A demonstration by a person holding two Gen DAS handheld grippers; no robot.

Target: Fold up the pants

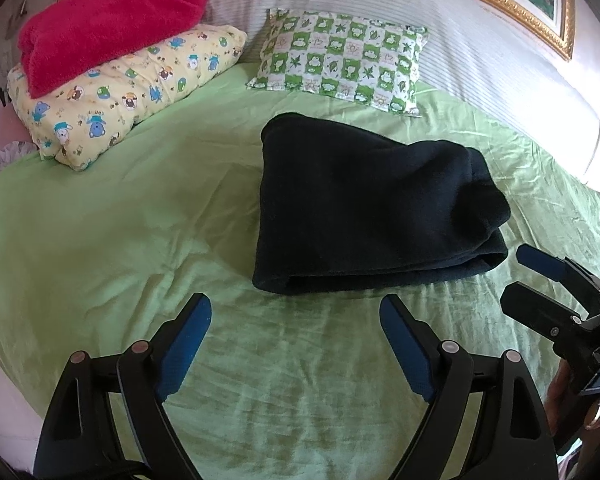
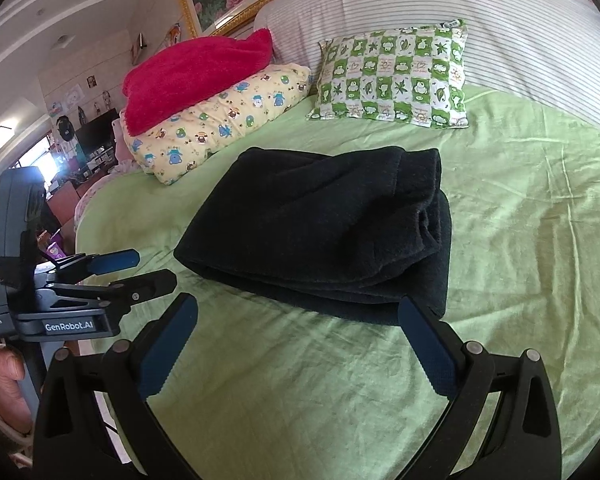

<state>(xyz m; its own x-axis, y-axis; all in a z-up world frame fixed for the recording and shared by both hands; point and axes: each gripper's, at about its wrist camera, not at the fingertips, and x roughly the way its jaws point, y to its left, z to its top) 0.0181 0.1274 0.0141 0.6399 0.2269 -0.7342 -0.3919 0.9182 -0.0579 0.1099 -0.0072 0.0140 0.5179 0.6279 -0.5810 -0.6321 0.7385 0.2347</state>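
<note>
Bed (image 1: pixel 100 240) with green sheet carries everything; no containers visible. Pants (image 1: pixel 364 208), dark, folded into a thick rectangle, lie mid-bed, near the green-checked pillow (image 1: pixel 340 60) behind them. Cartoon-print pillow (image 1: pixel 120 92) sits left of the pants, red towel (image 1: pixel 108 28) stacked on top of it. Left gripper (image 1: pixel 296 320) fingers spread wide, nothing between them, just short of the pants' near folded edge, not touching. Right gripper (image 2: pixel 298 316) fingers also spread, empty; right fingertip overlaps the pants' near corner, contact unclear.
</note>
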